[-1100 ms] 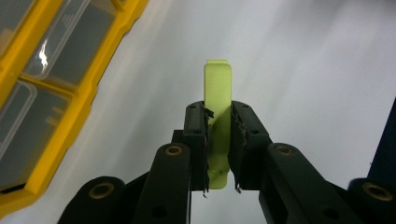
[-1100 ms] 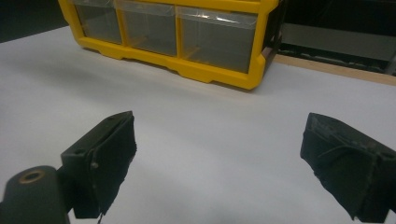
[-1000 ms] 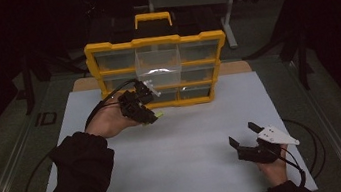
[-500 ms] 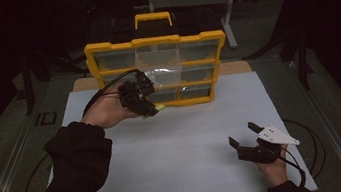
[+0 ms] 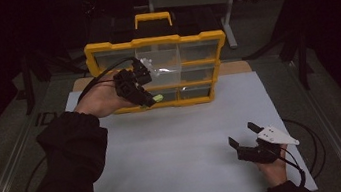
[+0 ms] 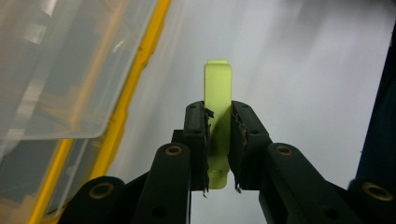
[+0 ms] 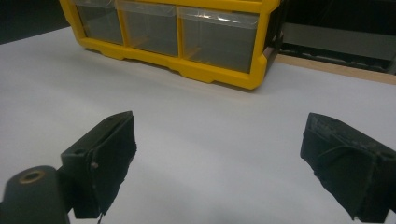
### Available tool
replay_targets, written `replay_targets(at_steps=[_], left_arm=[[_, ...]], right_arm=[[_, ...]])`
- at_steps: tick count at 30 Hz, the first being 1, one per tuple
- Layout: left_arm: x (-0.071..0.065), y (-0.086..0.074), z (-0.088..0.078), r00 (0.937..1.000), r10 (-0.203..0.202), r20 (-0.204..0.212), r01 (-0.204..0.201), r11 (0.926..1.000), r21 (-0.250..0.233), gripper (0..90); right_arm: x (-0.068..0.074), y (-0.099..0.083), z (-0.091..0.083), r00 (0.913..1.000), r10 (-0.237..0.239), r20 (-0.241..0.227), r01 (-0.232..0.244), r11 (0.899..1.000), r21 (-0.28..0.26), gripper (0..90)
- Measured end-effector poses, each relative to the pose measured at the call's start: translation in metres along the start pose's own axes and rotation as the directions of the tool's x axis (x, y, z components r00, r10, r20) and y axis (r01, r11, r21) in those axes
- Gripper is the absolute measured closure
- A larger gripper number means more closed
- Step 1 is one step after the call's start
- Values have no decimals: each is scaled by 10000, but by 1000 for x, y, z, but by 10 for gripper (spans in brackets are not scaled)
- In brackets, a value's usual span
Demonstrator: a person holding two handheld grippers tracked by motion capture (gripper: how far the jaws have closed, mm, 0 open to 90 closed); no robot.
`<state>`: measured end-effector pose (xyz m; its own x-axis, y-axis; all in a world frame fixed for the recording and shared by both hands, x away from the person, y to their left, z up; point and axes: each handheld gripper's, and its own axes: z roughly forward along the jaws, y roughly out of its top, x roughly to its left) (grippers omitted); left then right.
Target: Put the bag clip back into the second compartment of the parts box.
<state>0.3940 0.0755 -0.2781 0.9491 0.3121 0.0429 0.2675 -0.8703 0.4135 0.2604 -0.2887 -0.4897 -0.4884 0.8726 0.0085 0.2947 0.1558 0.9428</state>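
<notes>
A yellow drawer cabinet (image 5: 155,42) with clear drawers stands at the far middle of the white table sheet (image 5: 180,145). One clear drawer (image 5: 162,69) is pulled out toward me. My left gripper (image 5: 151,98) is raised in front of the cabinet's lower left, shut on a small lime-green flat piece (image 5: 157,98). In the left gripper view the green piece (image 6: 218,116) stands upright between the pads (image 6: 201,135), with the clear drawer (image 6: 65,70) at the left. My right gripper (image 5: 244,135) rests low at the near right, open and empty; its view shows the gripper (image 7: 219,158) facing the cabinet (image 7: 219,70).
A dark frame and metal stand (image 5: 226,2) rise behind the cabinet. Cables (image 5: 310,132) trail from both grippers. Metal rails (image 5: 12,168) run along the table's left and right sides. A wooden strip (image 7: 336,67) shows under the sheet's far edge.
My left hand has risen and moved toward the cabinet with the green piece in its jaws. The right gripper has stayed in place.
</notes>
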Motion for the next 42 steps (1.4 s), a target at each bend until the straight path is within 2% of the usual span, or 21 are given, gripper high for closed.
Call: replay_targets(at_steps=[6, 9, 14, 21, 25, 30, 37, 42], left_arm=[[3, 5, -9, 10000, 86, 46, -86, 10000, -4, 790], [5, 8, -13, 9997, 137, 178, -133, 9997, -218, 790], [8, 17, -17, 9996, 146, 243, -140, 9996, -264, 790], [10, 30, -33, 9991, 300, 304, -283, 9982, -538, 790], [12, 35, -39, 9991, 338, 253, -325, 9981, -514, 790], [18, 40, -47, 9998, 91, 179, -81, 9985, -540, 790], [29, 44, -57, 9990, -454, -26, 451, 9971, -609, 790], [37, 47, -61, 9945, -946, -456, 925, 9946, -471, 789]], right_arm=[[0, 0, 0, 10000, 8, -8, -8, 10000, -14, 102], [0, 0, 0, 10000, 21, -6, -21, 10000, -14, 102], [0, 0, 0, 10000, -19, 8, 19, 10000, 23, 102], [1, 0, 0, 10000, -34, -14, 34, 10000, 50, 102], [1, 0, 1, 10000, -48, -12, 48, 10000, 46, 102], [1, 0, 1, 10000, -77, -22, 77, 10000, 37, 102], [1, 0, 1, 10000, -49, -23, 49, 10000, 42, 102], [1, 0, 1, 10000, -98, -14, 98, 9999, 52, 102]])
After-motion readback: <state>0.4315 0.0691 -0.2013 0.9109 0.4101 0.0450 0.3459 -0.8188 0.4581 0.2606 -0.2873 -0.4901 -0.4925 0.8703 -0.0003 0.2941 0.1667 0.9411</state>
